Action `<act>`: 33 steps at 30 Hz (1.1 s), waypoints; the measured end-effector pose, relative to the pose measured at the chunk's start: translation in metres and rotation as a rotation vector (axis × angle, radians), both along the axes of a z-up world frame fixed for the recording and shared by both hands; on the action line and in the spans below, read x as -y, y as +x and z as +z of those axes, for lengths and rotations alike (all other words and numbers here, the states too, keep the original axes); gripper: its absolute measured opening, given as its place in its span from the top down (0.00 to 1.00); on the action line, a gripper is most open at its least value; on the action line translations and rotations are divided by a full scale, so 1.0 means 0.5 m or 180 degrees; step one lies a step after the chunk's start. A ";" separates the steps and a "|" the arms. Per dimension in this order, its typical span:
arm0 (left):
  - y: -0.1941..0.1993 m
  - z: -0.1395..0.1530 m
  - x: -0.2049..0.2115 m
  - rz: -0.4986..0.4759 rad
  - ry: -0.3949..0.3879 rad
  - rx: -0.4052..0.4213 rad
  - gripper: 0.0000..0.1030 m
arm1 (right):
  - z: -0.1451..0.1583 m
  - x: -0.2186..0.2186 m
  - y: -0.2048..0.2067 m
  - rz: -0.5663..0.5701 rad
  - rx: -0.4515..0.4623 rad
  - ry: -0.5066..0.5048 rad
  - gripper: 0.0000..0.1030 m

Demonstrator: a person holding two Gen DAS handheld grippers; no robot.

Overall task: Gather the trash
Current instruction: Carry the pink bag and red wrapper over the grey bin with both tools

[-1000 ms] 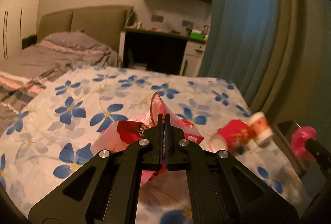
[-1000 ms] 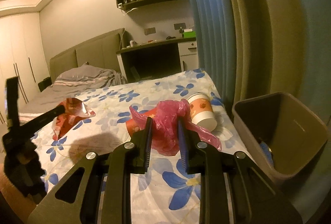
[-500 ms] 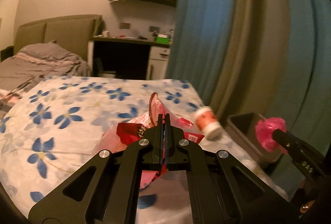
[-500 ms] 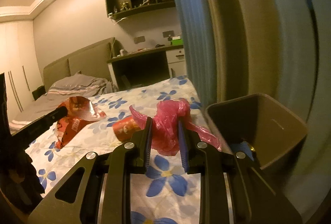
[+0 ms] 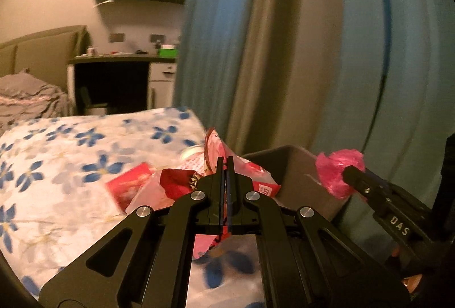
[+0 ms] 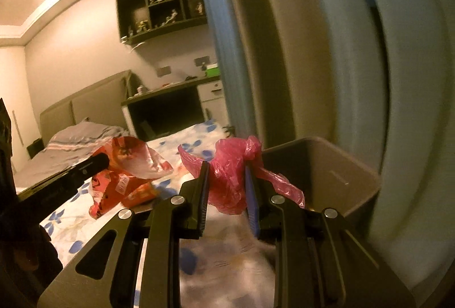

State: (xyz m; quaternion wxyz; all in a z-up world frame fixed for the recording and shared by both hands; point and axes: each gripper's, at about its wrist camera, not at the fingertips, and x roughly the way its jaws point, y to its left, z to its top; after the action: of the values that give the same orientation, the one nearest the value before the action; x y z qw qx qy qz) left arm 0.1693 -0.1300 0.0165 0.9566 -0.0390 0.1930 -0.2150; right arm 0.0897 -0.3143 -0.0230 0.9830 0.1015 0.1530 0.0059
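Left hand-held gripper (image 5: 225,163) clamps snack wrapper (image 5: 241,166); right hand-held gripper (image 6: 226,171) pinches pink bag (image 6: 227,180) beside bin (image 6: 341,166).

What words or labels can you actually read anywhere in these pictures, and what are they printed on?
"DAS": white letters on the black finger of the right gripper, seen from the left wrist.
Print on the red snack wrapper held in the left gripper: too blurred to read.
Small mark inside the trash bin: too small to read.
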 end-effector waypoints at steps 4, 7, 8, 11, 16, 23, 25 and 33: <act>0.017 -0.003 0.072 -0.0230 -0.0003 0.0062 1.00 | -0.005 0.044 0.008 -0.0153 0.0020 0.0038 0.76; 0.036 -0.013 0.115 -0.0346 -0.0008 0.0054 1.00 | -0.010 0.072 0.015 -0.0255 0.0011 0.0074 0.76; 0.042 -0.015 0.124 -0.0374 -0.0016 0.0042 1.00 | -0.011 0.079 0.016 -0.0279 0.0019 0.0080 0.76; 0.066 -0.032 0.160 -0.0463 -0.0034 -0.0006 1.00 | -0.014 0.096 0.024 -0.0334 0.0029 0.0092 0.76; 0.104 -0.058 0.201 -0.0603 -0.0079 -0.0112 1.00 | -0.021 0.112 0.036 -0.0376 0.0053 0.0086 0.76; 0.127 -0.087 0.240 -0.0765 -0.0108 -0.0200 1.00 | -0.033 0.126 0.055 -0.0401 0.0033 0.0100 0.76; 0.129 -0.091 0.247 -0.0800 -0.0120 -0.0212 1.00 | -0.035 0.125 0.056 -0.0409 0.0025 0.0099 0.76; 0.144 -0.112 0.272 -0.0944 -0.0152 -0.0332 1.00 | -0.036 0.126 0.080 -0.0423 -0.0012 0.0085 0.75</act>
State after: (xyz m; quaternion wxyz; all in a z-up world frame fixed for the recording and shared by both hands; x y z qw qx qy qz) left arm 0.2411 -0.2661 -0.0398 0.9018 -0.0439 0.2410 -0.3561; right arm 0.1296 -0.3772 -0.0411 0.9795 0.1246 0.1476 -0.0575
